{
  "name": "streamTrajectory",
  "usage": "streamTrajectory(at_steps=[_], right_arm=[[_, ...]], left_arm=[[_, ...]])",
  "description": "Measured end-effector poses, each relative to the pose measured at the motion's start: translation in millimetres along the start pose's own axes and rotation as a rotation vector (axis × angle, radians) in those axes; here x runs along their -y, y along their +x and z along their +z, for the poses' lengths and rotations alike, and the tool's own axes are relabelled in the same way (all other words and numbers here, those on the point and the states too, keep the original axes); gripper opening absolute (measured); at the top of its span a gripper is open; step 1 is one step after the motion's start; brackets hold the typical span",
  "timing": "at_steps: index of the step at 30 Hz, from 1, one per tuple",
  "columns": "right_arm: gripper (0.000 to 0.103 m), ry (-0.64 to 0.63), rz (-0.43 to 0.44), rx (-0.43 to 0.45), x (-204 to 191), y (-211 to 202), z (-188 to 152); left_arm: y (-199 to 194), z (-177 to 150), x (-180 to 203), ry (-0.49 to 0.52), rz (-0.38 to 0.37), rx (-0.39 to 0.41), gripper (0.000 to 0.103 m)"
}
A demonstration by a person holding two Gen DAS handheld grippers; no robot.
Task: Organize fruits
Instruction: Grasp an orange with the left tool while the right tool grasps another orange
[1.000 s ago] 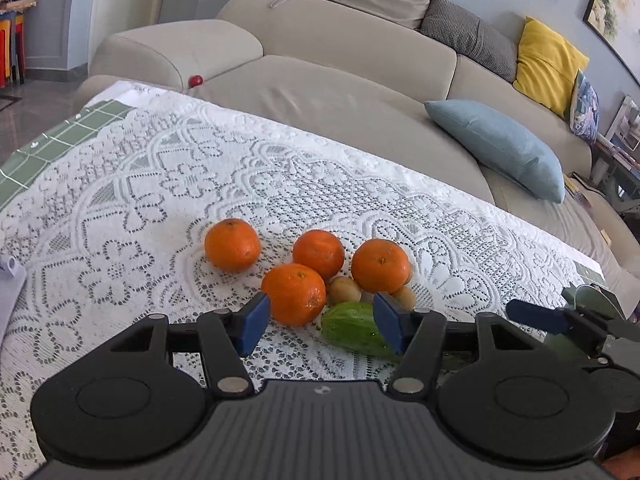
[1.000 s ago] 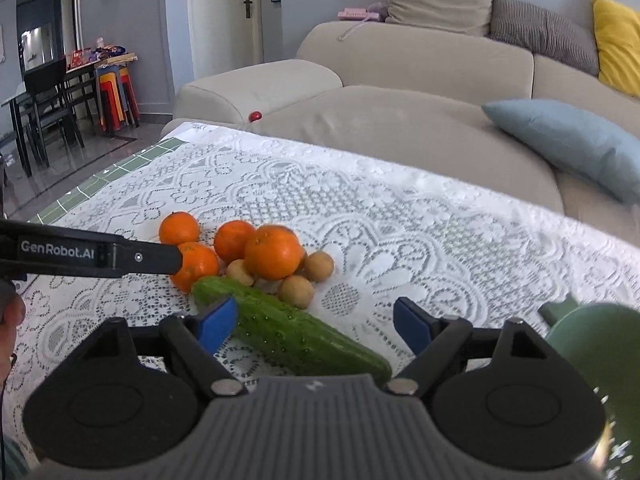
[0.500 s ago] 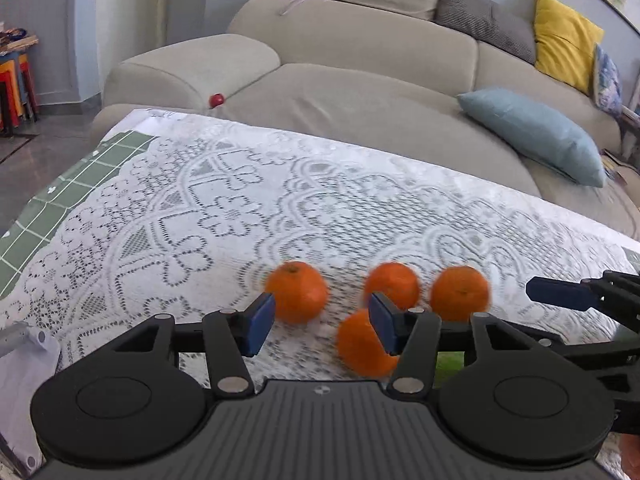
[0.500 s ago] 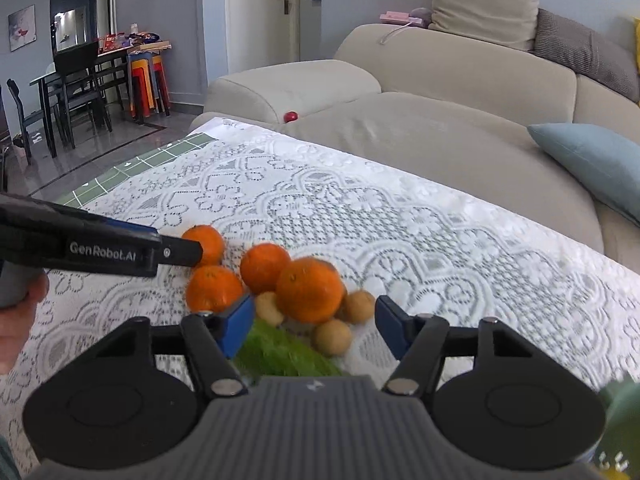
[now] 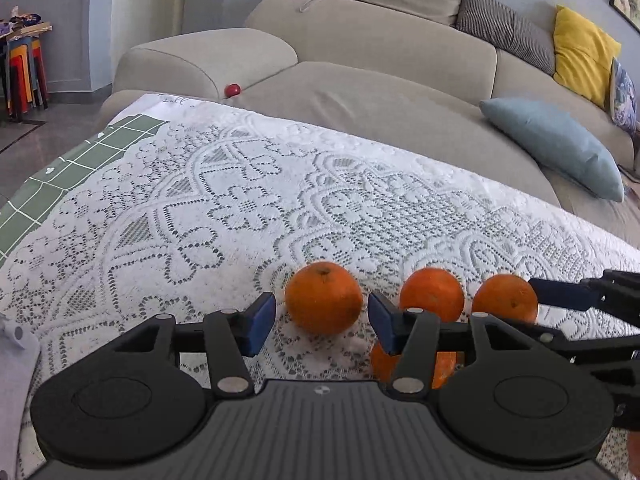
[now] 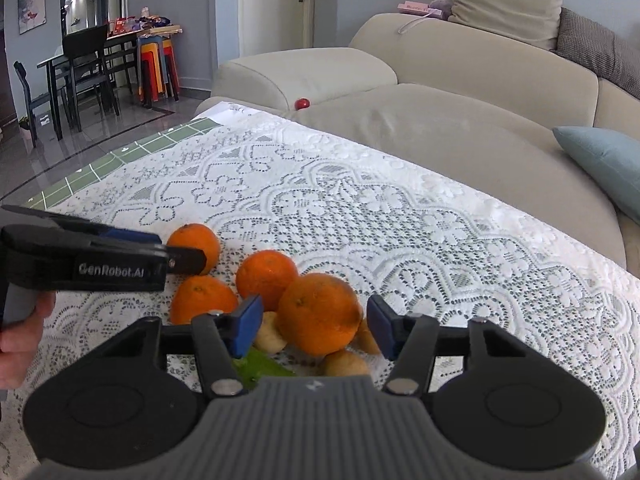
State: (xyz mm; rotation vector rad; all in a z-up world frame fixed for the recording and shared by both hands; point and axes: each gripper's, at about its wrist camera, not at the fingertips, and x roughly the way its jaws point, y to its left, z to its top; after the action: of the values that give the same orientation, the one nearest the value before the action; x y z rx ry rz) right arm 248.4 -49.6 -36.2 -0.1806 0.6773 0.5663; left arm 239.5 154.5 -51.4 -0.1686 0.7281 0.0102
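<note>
Several oranges lie bunched on the lace cloth. My left gripper straddles the leftmost orange; its jaws have narrowed, with a gap left at each pad. In the right wrist view my right gripper is closing around the nearest orange, which sits between the jaws untouched. Below it lie a green cucumber, mostly hidden, and small brown fruits. The left gripper shows at the left, held by a hand. The right gripper reaches in beside the right-hand orange.
The table under the white lace cloth ends against a beige sofa with a blue cushion and a small red ball. A white object lies at the left edge. Dining chairs stand far left.
Both grippers have come forward over the fruit and their jaws have narrowed. An orange now sits between each pair of jaws. The cucumber has slid under the right gripper's body.
</note>
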Motion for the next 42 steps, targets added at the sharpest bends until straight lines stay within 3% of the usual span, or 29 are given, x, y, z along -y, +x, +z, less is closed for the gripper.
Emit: streamTrajectory(at_steps=[8, 20, 31, 42], right_arm=[[0.049, -0.012, -0.008, -0.013, -2, 7, 1], [0.043, -0.010, -0.016, -0.014, -3, 2, 2], [0.043, -0.028, -0.030, 0.006, -9, -35, 3], [0.043, 0.063, 0.087, -0.067, -9, -74, -31]], left_arm=[[7, 0, 2, 0.007, -0.002, -0.004, 0.051], [-2, 0, -1, -0.027, 0.019, 0.017, 0.049], [-24, 2, 3, -0.036, -0.001, 0.046, 0.047], [-53, -13, 14, 0.019, -0.069, -0.039, 0.046]])
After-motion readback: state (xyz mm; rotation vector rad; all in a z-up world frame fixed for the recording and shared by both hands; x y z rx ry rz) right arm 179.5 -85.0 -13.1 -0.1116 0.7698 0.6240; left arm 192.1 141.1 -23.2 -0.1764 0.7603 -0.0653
